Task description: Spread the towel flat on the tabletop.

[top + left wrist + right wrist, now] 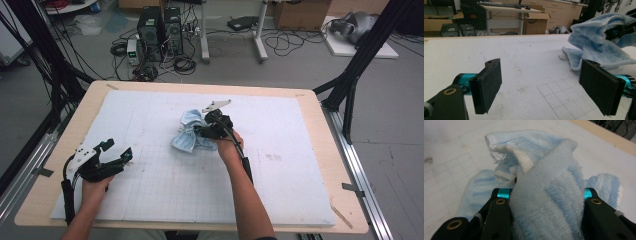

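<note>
The right tongs (546,202) pinch a thick fold of the pale blue striped terry cloth (191,132) near the middle of the bench (300,150) — bunched, it gives the pads plenty to bite, likely for lifting. The cloth is soft, looped, frayed at one hem. The left tongs (544,87) rest spread wide and empty — waiting nearby.
</note>
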{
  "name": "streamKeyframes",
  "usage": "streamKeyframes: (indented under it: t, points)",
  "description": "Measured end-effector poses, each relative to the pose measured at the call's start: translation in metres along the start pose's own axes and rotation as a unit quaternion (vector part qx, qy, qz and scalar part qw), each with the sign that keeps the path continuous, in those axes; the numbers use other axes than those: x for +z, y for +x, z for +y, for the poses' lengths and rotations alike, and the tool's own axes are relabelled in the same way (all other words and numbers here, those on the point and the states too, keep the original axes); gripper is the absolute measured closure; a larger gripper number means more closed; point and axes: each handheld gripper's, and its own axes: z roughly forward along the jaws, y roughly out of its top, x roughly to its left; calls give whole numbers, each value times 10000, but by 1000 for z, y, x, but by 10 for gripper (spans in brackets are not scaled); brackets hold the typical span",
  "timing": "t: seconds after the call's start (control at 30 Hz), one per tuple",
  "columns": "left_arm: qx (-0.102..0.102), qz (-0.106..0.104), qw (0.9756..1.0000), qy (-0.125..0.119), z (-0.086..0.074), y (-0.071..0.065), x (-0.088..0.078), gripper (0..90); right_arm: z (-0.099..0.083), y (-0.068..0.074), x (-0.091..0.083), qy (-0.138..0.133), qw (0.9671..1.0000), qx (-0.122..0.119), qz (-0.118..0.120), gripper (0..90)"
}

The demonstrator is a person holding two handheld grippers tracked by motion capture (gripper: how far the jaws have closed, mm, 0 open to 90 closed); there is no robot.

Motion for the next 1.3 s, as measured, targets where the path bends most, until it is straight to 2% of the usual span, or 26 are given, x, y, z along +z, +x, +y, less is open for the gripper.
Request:
streamKeyframes:
  t: [0.07, 0.2, 0.23, 0.27, 0.37, 0.53, 0.57, 0.63, 0.67, 0.73, 0.77, 0.93, 1.03, 1.1, 1.13, 1.2, 1.23, 1.3]
  points:
    - [-8, -4, 10000, 8, 0, 0, 0, 189, 0, 1, -5, -84, 10000, -4, 26, 602]
    - [-14, 2, 10000, 2, 0, 0, 0, 189, -2, 6, -31, -611, 9981, -21, 121, 598]
    - [-13, 3, 10000, 4, 0, 0, 0, 189, -2, 6, -31, -611, 9981, -21, 121, 598]
    - [-7, 6, 10000, 7, 0, 0, 0, 189, -6, 8, -42, -787, 9968, -40, 128, 594]
    - [-12, 13, 10000, 19, 0, 0, 1, 189, -15, 9, -58, -1046, 9944, -29, 127, 593]
    - [7, 22, 10000, 42, 0, 0, 1, 189, -30, 12, -79, -1303, 9914, 31, 91, 597]
    - [-6, 16, 10000, 53, 0, -1, 1, 190, -39, 13, -89, -1447, 9893, 146, 96, 600]
    - [12, 24, 10000, 73, 0, 0, 1, 190, -43, 13, -94, -1491, 9885, 225, 114, 601]
    - [12, 26, 10000, 83, 1, 0, 2, 189, -50, 14, -103, -1572, 9870, 322, 132, 604]
    - [13, 19, 10000, 91, 1, 0, 2, 189, -53, 15, -107, -1609, 9863, 333, 136, 605]
    - [4, 17, 10000, 95, 1, 0, 2, 189, -56, 17, -116, -1661, 9855, 324, 129, 605]
    - [-3, 27, 9999, 115, 1, -1, 3, 189, -56, 18, -132, -1714, 9847, 294, 102, 605]
    - [20, 35, 9999, 137, 1, -1, 2, 190, -53, 19, -143, -1671, 9855, 240, 142, 604]
    - [7, 43, 9999, 129, 1, -1, 3, 189, -48, 21, -155, -1516, 9882, 181, 141, 603]
    - [15, 38, 9999, 140, 1, -1, 2, 189, -48, 21, -155, -1516, 9882, 181, 141, 603]
    - [32, 36, 9999, 133, 1, -1, 3, 190, -43, 19, -161, -1349, 9904, 186, 224, 600]
    - [28, 32, 9999, 133, 1, -1, 3, 189, -36, 19, -165, -1166, 9926, 132, 310, 600]
    - [30, 34, 9999, 132, 1, -1, 3, 189, -31, 19, -167, -1104, 9933, 109, 324, 600]
